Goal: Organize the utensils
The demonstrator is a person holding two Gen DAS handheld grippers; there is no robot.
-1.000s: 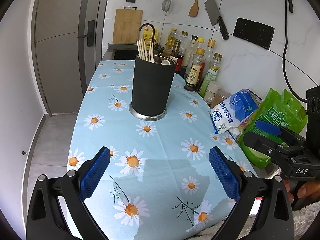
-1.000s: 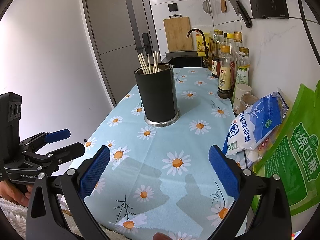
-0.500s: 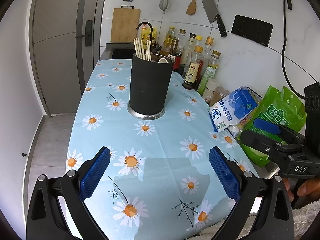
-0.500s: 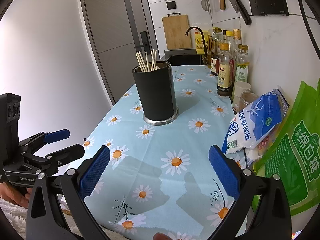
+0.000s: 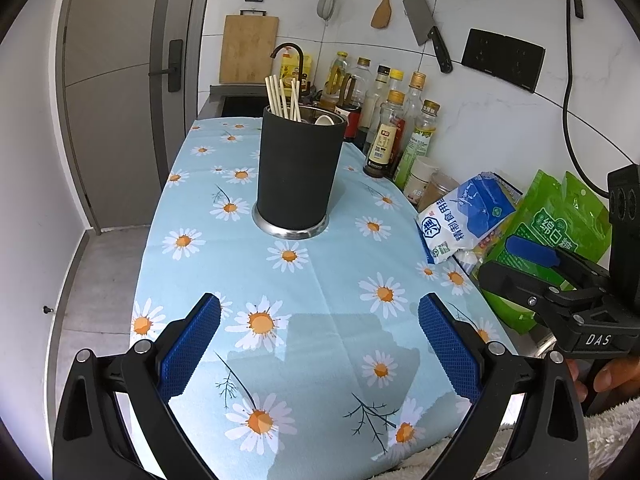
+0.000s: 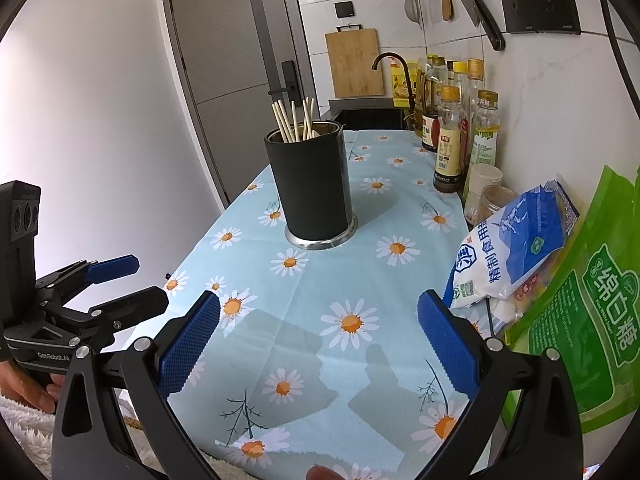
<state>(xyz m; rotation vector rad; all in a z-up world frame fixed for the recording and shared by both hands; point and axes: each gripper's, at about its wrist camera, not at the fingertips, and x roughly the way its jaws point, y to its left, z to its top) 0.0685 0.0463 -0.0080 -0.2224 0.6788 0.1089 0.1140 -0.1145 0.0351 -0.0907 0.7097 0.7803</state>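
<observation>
A black cylindrical utensil holder [image 5: 298, 172] [image 6: 314, 188] stands upright on the daisy-print tablecloth [image 5: 320, 300] [image 6: 352, 280]. Several wooden chopsticks [image 5: 282, 98] [image 6: 294, 122] stick out of it, and a white spoon end [image 5: 325, 120] shows at its rim. My left gripper [image 5: 318, 344] hovers open over the near part of the cloth, empty, well short of the holder. My right gripper [image 6: 318, 340] is open and empty too, also near the front. Each gripper shows in the other's view: the right gripper [image 5: 532, 264] at the right, the left gripper [image 6: 120, 284] at the left.
Oil and sauce bottles [image 5: 394, 136] line the wall beside two small jars [image 5: 430, 184]. A blue-white salt bag [image 5: 466, 216] and a green sugar bag [image 5: 560, 232] lie at the right edge. A sink with faucet [image 5: 286, 50] sits behind; cleaver, spatula and strainer hang above.
Both grippers stay open and empty. Both views have shifted slightly, with the holder sitting a little differently in frame; nothing on the table has moved.
</observation>
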